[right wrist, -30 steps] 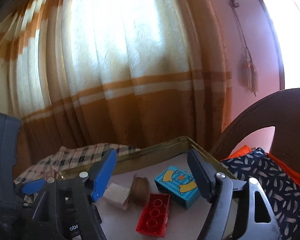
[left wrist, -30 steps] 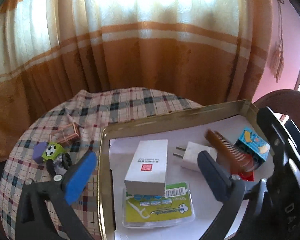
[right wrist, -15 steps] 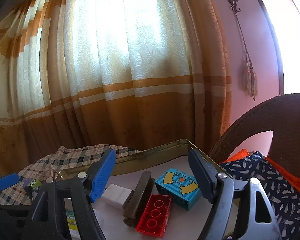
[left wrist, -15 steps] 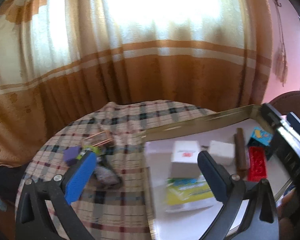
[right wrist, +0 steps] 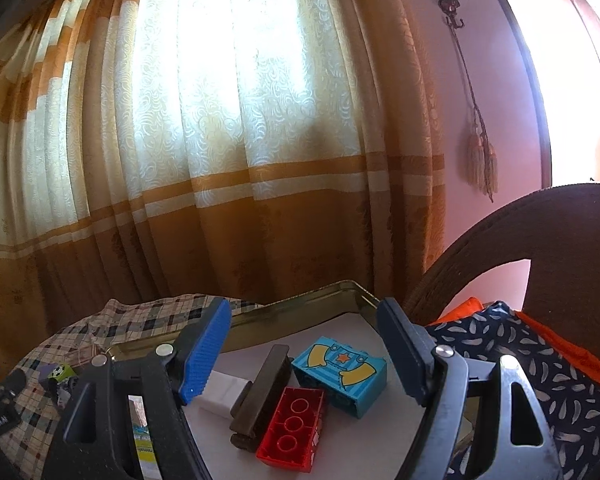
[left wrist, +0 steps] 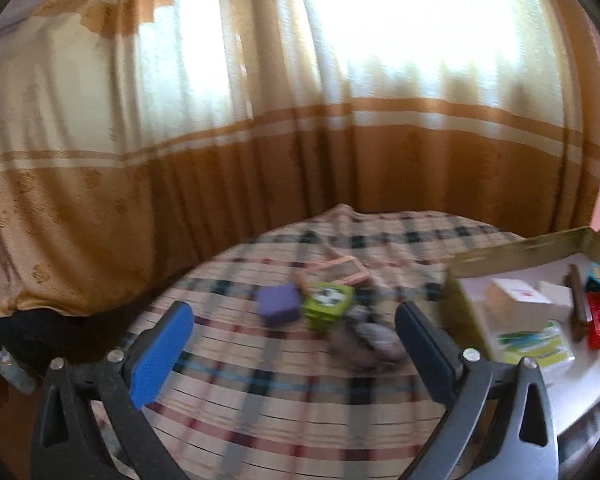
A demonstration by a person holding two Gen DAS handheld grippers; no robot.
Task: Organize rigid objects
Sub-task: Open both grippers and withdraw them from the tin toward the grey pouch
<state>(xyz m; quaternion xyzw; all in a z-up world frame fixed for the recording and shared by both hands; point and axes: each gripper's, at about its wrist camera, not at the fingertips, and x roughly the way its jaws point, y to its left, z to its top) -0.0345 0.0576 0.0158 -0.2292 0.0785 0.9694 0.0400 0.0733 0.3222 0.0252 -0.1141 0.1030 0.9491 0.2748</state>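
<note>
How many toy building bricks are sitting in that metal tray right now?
2: a red brick near the front of the tray, and a blue picture brick touching it just behind. Others could hide behind the jaws.

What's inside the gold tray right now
The tray holds a red brick, blue printed block, dark brush, white plug, white box and a green-labelled packet. The right gripper hides part.
</note>
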